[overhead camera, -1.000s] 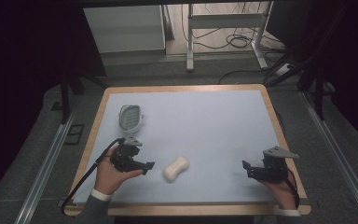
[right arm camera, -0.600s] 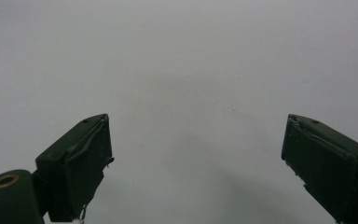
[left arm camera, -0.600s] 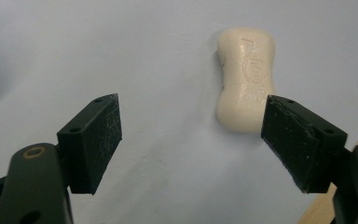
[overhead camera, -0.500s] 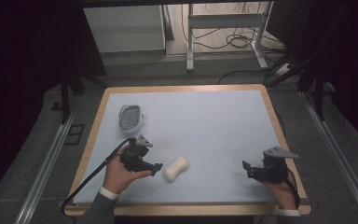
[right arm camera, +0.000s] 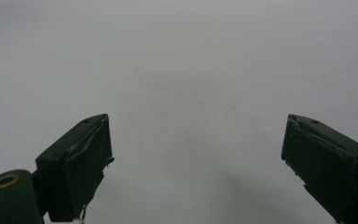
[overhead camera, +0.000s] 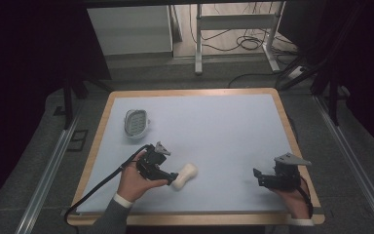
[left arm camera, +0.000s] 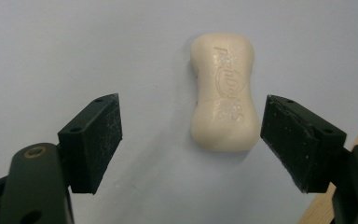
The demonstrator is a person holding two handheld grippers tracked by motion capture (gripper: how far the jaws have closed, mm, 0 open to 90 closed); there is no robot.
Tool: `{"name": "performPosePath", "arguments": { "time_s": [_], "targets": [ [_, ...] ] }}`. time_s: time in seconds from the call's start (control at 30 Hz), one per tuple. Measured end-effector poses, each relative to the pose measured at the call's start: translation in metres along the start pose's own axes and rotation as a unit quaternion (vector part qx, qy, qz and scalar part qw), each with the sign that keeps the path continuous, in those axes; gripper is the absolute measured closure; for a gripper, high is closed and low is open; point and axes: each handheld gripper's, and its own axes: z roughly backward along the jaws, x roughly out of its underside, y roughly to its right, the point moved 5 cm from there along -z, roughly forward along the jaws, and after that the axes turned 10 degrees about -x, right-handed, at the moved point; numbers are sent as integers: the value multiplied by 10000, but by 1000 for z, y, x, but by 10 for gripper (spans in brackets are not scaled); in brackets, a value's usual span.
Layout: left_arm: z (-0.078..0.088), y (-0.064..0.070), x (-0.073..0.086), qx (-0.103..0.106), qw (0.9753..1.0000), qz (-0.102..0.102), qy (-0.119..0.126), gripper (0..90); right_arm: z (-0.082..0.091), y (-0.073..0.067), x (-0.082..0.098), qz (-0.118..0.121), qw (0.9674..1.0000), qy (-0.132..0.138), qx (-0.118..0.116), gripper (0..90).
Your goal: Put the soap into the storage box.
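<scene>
Soap bar [left arm camera: 223,91] lay flat, upper centre of left gripper view, off-centre toward the right jaw. Left gripper [left arm camera: 191,140] jaws spread, not touching it. Risk: uneven closing might skid the slick bar. Right gripper [overhead camera: 259,176], lower right of high view, gaped empty.

A cream, waisted bar of soap [overhead camera: 184,176] lies on the pale blue, wood-edged table [overhead camera: 214,126], near its front edge and left of the middle. The left tongs [overhead camera: 168,178] sit just to the left of the soap, close against its near end; in the left gripper view the soap [left arm camera: 223,91] lies between the spread jaws, nearer the right one, touching neither. A white oval soap dish with a ribbed insert [overhead camera: 136,123] rests farther back and to the left, well apart from the soap. The right tongs [overhead camera: 259,178] sit near the front right corner, well apart from the soap, jaws spread over bare table [right arm camera: 182,70].
</scene>
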Motion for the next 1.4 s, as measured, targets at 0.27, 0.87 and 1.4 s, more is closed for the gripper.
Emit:
{"name": "performPosePath", "arguments": {
  "time_s": [0.27, 0.87, 1.4],
  "targets": [
    [-5, 5, -1, 54, 10000, 18, -7, 217, 0, 0, 0, -8, 10000, 14, 9, 82],
    [-26, 23, -12, 87, 9992, -158, -346, 228, -3, 0, 2, -2, 10000, -61, 29, 82],
    [-52, 31, -12, 41, 9973, -205, -701, 262, -5, -1, 2, 65, 9999, -76, 17, 82]
  ]
}}
